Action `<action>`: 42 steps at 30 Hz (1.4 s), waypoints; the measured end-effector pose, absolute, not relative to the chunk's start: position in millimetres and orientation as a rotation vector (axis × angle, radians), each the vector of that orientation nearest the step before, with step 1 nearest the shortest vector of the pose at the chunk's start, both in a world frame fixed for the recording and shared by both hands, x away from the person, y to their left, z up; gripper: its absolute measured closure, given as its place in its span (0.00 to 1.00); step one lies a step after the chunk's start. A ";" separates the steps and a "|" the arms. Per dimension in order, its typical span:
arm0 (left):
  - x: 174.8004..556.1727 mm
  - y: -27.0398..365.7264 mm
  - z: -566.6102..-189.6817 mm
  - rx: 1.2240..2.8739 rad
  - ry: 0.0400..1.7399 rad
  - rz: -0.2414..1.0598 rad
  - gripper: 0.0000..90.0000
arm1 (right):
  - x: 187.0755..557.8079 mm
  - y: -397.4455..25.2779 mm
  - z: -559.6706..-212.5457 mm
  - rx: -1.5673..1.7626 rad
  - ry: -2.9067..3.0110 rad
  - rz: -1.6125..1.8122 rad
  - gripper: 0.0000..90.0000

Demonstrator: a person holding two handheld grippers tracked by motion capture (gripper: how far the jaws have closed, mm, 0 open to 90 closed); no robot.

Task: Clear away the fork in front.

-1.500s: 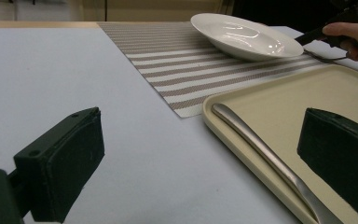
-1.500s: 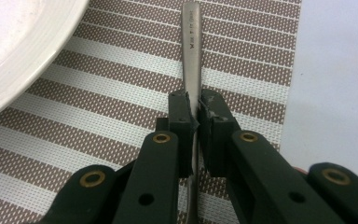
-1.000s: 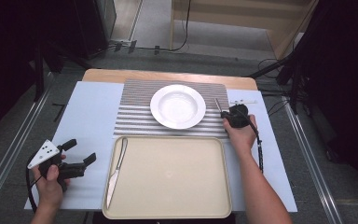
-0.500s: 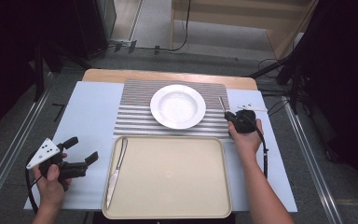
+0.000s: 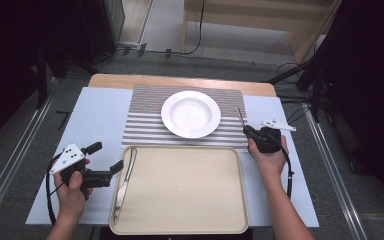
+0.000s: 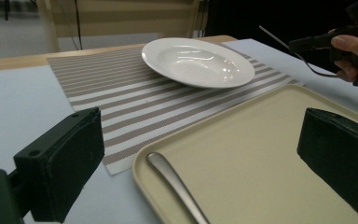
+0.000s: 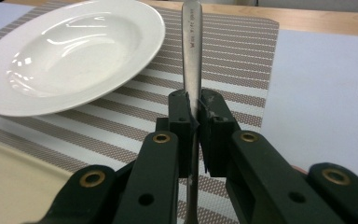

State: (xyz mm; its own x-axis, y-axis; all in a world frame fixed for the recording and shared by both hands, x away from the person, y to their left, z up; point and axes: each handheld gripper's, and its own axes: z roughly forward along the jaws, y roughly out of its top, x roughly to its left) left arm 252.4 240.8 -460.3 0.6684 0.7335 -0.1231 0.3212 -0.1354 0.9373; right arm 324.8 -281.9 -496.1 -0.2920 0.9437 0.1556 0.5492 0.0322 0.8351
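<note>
My right gripper (image 5: 248,131) hovers at the right edge of the striped placemat (image 5: 145,120), shut on the handle of a metal utensil (image 5: 240,118). In the right gripper view the handle (image 7: 192,46) stands between the closed jaws (image 7: 193,116) and points away past the white plate (image 7: 70,51); its working end is hidden. My left gripper (image 5: 106,157) is open beside the left rim of the beige tray (image 5: 180,200). A table knife (image 5: 125,182) lies along the tray's left side, close to the jaws (image 6: 200,158). The plate (image 5: 190,114) sits on the placemat.
A pale blue sheet (image 5: 95,115) covers the wooden table (image 5: 180,80) under the placemat and tray. Cables (image 5: 288,175) trail from both grippers. Metal rails run along the floor on each side of the table.
My right gripper has drawn slightly nearer and to the right with the utensil, away from the plate. The left gripper has edged a little toward the tray.
</note>
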 end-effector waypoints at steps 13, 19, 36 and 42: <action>262.5 196.1 -451.6 1.722 0.798 0.374 0.00 | 293.5 -254.8 -481.9 1.390 1.893 1.264 0.95; 265.8 176.2 -449.6 1.725 0.778 0.345 0.00 | 280.0 -237.3 -478.8 1.337 1.921 1.286 0.95; 269.1 144.2 -456.8 1.727 0.763 0.221 0.00 | 247.8 -194.8 -476.0 1.218 1.970 1.400 0.95; 269.1 137.3 -459.3 1.735 0.758 0.186 0.00 | 244.5 -185.4 -478.1 1.187 1.998 1.414 0.95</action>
State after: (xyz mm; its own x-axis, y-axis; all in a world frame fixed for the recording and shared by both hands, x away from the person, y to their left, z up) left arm 269.1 137.3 -459.3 0.7766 0.5745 -0.2586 0.3893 -0.1147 0.9140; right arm 244.5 -185.4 -478.1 -0.5484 0.8255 0.1337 0.4006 0.1190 0.9085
